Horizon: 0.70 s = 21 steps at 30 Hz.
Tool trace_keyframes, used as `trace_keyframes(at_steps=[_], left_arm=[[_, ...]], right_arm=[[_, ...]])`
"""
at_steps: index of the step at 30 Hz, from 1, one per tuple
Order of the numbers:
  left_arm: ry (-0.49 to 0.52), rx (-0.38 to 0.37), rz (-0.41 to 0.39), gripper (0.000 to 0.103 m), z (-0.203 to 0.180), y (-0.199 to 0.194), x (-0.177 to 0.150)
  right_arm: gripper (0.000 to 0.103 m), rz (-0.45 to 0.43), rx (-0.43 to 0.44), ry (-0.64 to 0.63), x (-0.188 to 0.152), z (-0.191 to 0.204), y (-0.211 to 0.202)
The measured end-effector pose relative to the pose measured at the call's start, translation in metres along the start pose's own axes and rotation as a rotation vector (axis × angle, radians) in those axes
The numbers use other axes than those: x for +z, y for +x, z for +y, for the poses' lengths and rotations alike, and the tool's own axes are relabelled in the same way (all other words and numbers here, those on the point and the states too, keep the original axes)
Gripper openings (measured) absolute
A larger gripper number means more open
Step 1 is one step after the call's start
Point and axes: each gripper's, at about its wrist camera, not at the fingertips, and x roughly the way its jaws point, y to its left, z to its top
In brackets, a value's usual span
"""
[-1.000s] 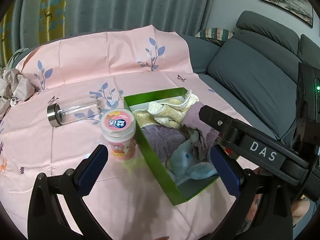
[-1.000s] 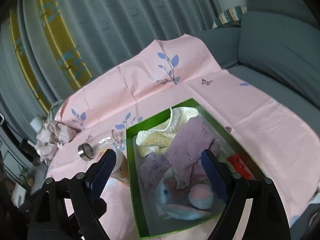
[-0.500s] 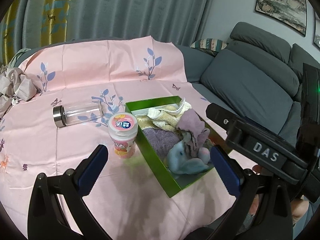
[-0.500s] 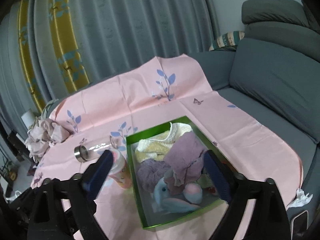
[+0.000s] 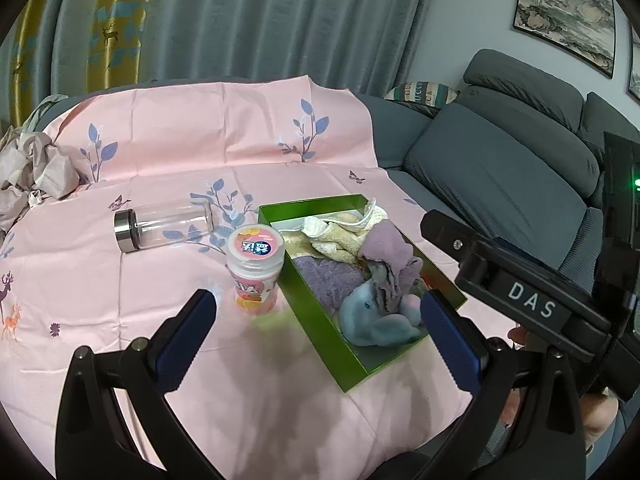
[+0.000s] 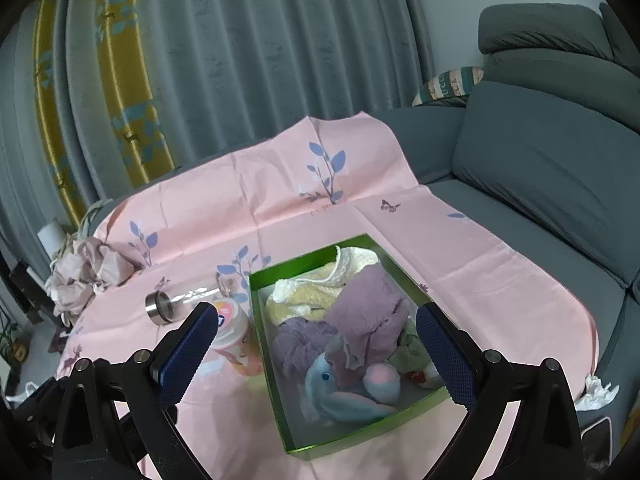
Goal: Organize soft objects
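Since every soft thing in sight lies inside the green box (image 6: 267, 344), the sorting looks close to done, if not finished; both claws hang above the pink cloth (image 5: 248, 132) with nothing in them. The left gripper (image 5: 318, 330) has its jaws spread wide and empty, framing the lower middle of its frame; the right gripper (image 6: 316, 350) is likewise wide open and holds nothing, its fingers straddling the box in the lower centre of its view.

Inside the box, counted: one blue plush toy (image 6: 340, 396) at the near end; one pale purple towel (image 6: 370, 316) draped over the middle; one darker purple cloth (image 6: 298, 340) to its left; one yellow towel (image 6: 304, 292) with a cream knitted piece (image 6: 356, 258) at the far end; one greenish cloth (image 6: 408, 354) toward the right wall, partly hidden, so the count of cloths is a best reading. A small red thing peeks out beside it; what it is cannot be told.

Outside the box, left of it: one pink-lidded jar (image 5: 256, 268) standing upright just beside the box wall; one clear glass bottle (image 5: 162, 226) lying on its side farther up and left; both are hard, so likely not for the box.

At the far left edge sits one crumpled heap of pale fabric (image 6: 86, 276); if it counts as a soft object, the next move would call for a reach well left, a loose pinch on a fold, and a carry back over the box.
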Motion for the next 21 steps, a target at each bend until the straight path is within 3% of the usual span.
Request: trace_keyframes(at_steps=[21], left_arm=[[-0.012,-0.042,0.019,0.102,0.0046,-0.0050,-0.0022]], right_arm=[[0.099,0.007,-0.044,0.006,-0.0013,-0.0045,0.0001]])
